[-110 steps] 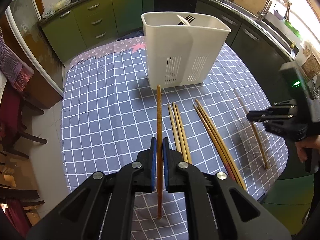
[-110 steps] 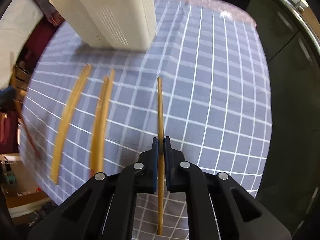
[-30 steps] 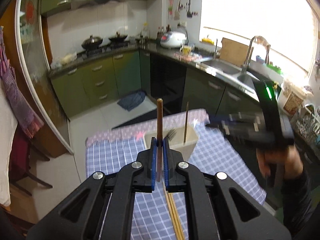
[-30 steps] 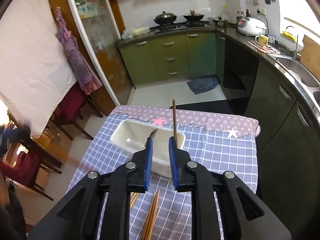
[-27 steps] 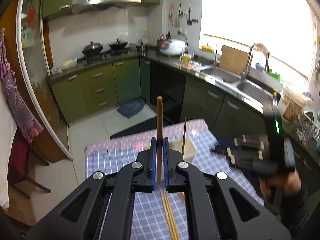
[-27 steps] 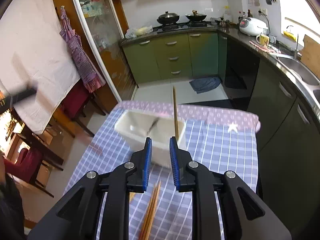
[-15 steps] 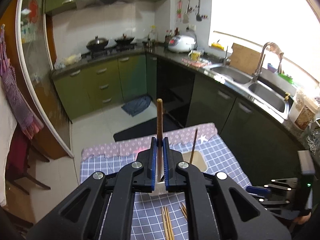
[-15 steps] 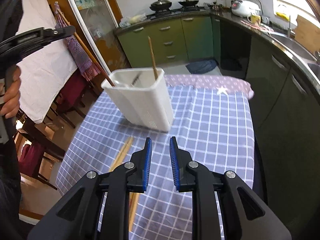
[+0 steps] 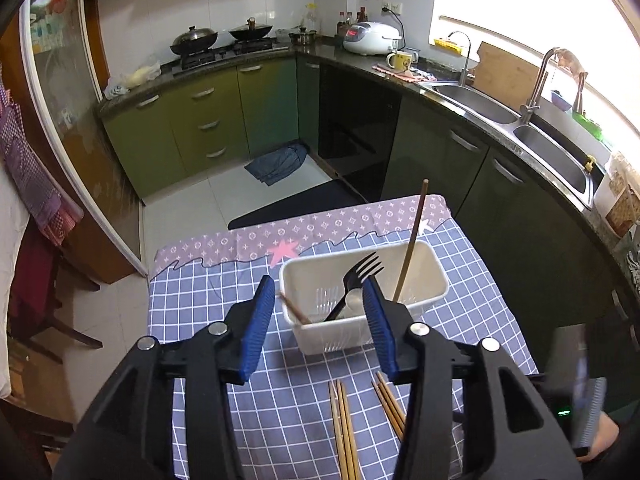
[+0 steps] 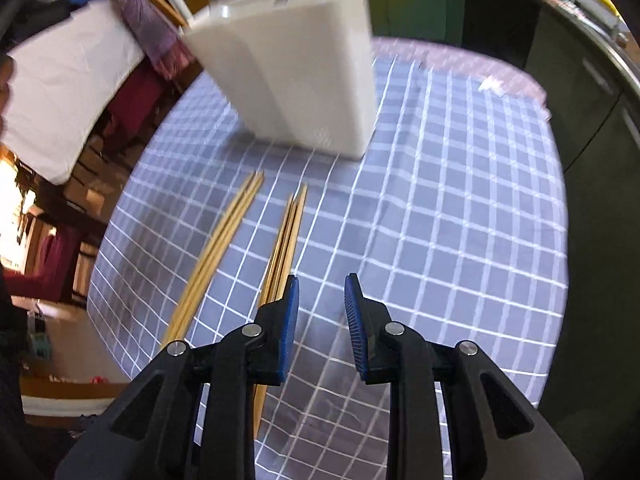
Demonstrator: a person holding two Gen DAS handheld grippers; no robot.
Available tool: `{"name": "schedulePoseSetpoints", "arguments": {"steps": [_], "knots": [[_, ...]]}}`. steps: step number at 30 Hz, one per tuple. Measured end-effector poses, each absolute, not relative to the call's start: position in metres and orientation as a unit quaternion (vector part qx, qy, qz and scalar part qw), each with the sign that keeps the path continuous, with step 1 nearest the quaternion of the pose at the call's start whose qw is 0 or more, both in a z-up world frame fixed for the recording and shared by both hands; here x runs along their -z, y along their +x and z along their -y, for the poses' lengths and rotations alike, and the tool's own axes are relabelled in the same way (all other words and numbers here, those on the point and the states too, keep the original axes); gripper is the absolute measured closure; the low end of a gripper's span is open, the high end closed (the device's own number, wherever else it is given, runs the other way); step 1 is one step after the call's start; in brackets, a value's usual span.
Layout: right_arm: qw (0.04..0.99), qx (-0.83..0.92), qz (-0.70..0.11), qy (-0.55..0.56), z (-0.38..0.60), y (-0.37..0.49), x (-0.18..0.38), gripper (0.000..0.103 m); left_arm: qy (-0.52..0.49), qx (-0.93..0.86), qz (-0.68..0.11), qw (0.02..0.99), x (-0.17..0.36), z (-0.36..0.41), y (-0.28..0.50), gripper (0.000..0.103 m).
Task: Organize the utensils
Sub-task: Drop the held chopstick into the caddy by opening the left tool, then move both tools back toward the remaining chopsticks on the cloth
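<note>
The left gripper (image 9: 318,320) sits in the lower centre of the left wrist view, directly above the white holder (image 9: 434,284). Its jaws are opening and stand well apart, with nothing between the blue pads. This position suits a drop: a chopstick (image 9: 294,309) lies slanted in the left end of the holder, its tip near the left pad.

The holder stands in the centre of the frame on the checked tablecloth (image 9: 192,292). It also contains a black fork (image 9: 356,280), leaning toward the middle, and a second chopstick (image 9: 410,248) that stands nearly upright at the right end. Tall walls keep long utensils upright, so each piece rests against a wall or rim.

The right gripper (image 10: 322,312) appears at the bottom centre of the right wrist view, aimed down at the tablecloth. Its jaws are slightly apart and empty. Two bundles of chopsticks remain on the cloth: one (image 10: 288,240) just left of the left pad, the other (image 10: 218,244) further left. Both lie lengthwise, pointing toward the holder (image 10: 288,80) in the upper centre of that frame. This alignment lets the jaws close across a stick without rotation.

Judgement: the right gripper is lined up for the nearer bundle. The task is partly complete.
</note>
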State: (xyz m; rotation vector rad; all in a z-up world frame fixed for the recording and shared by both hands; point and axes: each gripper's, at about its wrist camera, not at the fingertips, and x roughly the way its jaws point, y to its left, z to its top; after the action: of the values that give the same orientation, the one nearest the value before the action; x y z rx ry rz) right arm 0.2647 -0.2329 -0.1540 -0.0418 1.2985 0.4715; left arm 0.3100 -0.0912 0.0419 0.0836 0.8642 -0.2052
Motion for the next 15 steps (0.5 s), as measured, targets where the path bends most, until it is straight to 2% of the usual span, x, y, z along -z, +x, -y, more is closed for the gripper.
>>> {"name": "schedulePoseSetpoints", "arguments": {"steps": [4,8,15], "knots": [[0.75,-0.216,-0.625,-0.037,0.209,0.273,0.18,0.078,0.029,0.112,-0.416,0.902,-0.044,0.083,0.297,0.059],[0.742,-0.215,-0.633,-0.047,0.195,0.277,0.193,0.079,0.027,0.124,-0.42,0.899,-0.043,0.077,0.276,0.054],[0.742,-0.197,-0.637,-0.07,0.183,0.282,0.202,0.08,0.014,0.133,-0.449,0.883,-0.018,0.055,0.247,0.054]]}}
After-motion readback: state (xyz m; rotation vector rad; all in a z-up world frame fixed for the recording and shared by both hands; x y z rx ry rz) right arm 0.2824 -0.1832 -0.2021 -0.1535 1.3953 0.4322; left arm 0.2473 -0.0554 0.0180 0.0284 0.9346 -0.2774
